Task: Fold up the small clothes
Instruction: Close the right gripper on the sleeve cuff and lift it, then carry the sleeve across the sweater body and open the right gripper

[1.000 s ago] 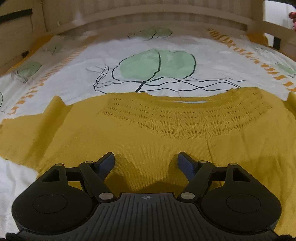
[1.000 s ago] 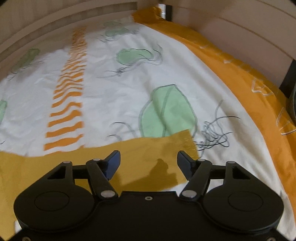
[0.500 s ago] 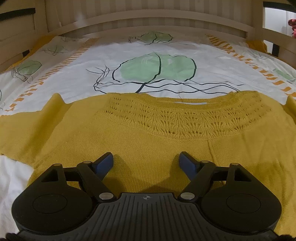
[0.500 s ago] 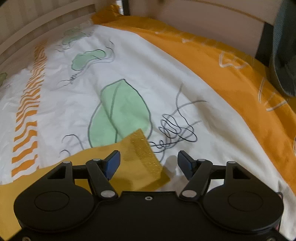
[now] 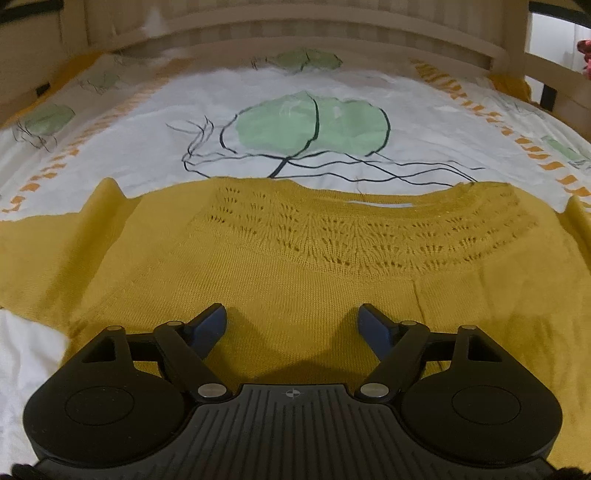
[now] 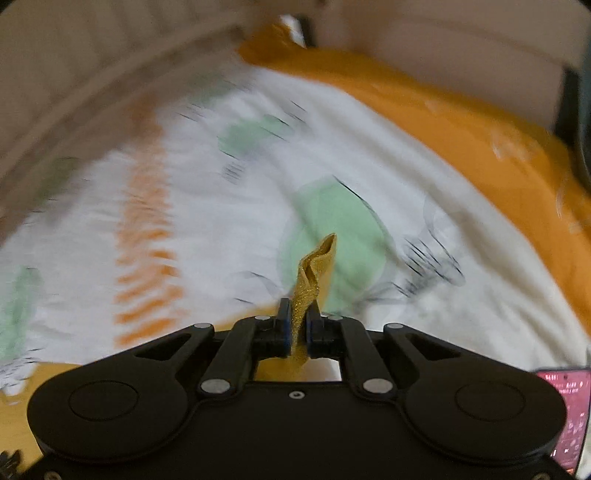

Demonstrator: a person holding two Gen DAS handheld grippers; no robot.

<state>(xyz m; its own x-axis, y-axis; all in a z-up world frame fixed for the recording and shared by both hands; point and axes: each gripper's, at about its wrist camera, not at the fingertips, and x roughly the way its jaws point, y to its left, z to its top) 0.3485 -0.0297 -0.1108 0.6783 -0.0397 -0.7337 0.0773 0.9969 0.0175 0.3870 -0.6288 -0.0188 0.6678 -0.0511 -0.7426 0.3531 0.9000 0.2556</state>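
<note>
A mustard yellow knit sweater (image 5: 303, 266) lies flat on the bed, neckline away from me, sleeves spread to both sides. My left gripper (image 5: 291, 321) is open and empty, low over the sweater's body. My right gripper (image 6: 298, 325) is shut on the glittery cuff of the sweater's sleeve (image 6: 314, 273), which sticks up between the jaws above the sheet. The right wrist view is blurred by motion.
The bed sheet (image 5: 147, 140) is white with green leaf prints and orange stripes, with an orange border (image 6: 461, 122) on the right. A wooden bed frame (image 5: 295, 22) rims the far side. A phone screen (image 6: 565, 413) shows at the lower right.
My right gripper has closed on the sleeve cuff and lifted it off the sheet, swinging as it moves. My left gripper stays open over the sweater, almost unmoved.
</note>
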